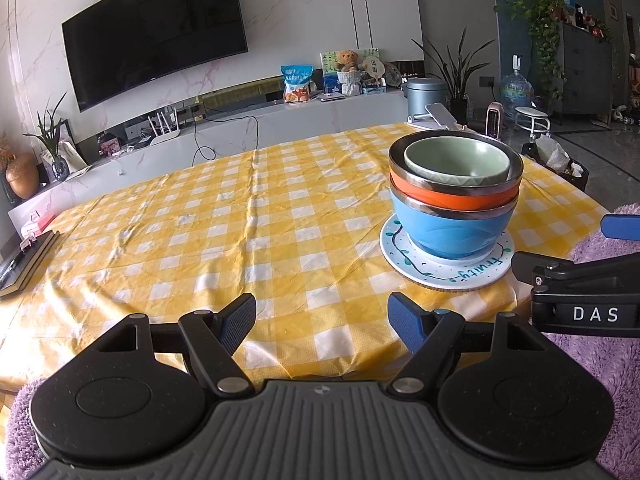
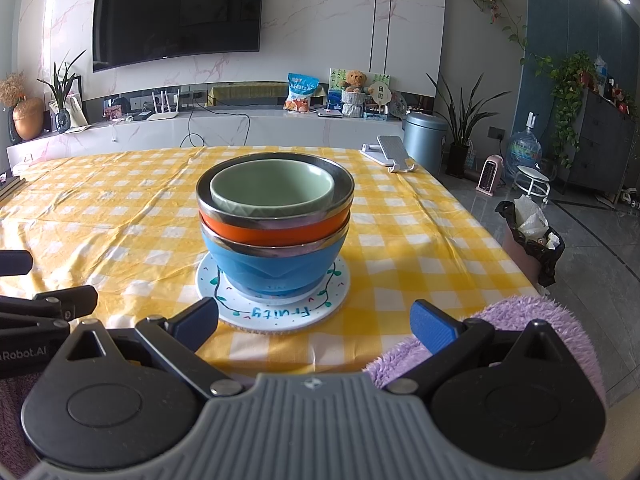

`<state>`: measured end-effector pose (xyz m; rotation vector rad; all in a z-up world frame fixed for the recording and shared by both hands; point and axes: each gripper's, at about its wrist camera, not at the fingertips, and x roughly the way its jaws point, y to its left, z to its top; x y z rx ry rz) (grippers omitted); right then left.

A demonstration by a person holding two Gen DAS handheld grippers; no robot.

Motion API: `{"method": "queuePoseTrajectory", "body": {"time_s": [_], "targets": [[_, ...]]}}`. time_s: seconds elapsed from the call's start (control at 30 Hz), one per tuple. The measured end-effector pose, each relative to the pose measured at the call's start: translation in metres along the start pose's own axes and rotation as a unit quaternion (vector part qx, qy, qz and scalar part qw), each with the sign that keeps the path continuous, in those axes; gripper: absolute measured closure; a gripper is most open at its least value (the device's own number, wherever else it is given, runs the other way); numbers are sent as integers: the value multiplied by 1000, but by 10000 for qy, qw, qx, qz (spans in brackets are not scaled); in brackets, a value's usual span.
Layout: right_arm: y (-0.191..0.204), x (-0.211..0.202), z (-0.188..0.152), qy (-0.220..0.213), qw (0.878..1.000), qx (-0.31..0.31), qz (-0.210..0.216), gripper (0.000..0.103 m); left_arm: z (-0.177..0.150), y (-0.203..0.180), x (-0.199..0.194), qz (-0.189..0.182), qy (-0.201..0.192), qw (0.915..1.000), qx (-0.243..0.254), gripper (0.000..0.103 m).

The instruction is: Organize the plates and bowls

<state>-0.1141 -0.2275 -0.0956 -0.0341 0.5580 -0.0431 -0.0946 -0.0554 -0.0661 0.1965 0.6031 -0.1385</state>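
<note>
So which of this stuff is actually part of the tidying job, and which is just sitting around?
Part of the job:
green bowl
orange bowl
blue bowl
plate
left gripper, open
right gripper, open

Just lying about:
phone stand
books
purple fuzzy cloth

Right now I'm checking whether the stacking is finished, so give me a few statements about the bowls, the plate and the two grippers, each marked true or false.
1. The green bowl sits inside the orange bowl. True.
2. The blue bowl is at the top of the stack. False: it is at the bottom, under the orange bowl.
3. The stack stands on the white plate with "Fruity" lettering. True.
4. The right gripper is shut on the plate. False: its jaws are open and hold nothing, just short of the plate.
5. The left gripper is open and empty over the checked tablecloth. True.
</note>
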Motion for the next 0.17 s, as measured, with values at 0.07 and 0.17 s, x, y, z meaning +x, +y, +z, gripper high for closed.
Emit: {"method": "queuePoseTrajectory", "body": {"time_s": [0.07, 0.17], "targets": [[0, 0, 0, -1, 10000, 0, 1, 3, 0, 0, 0, 0, -12, 10000, 4, 15], [0, 0, 0, 2, 10000, -1, 1, 3, 0, -1, 0, -17, -12, 10000, 10, 15]]}}
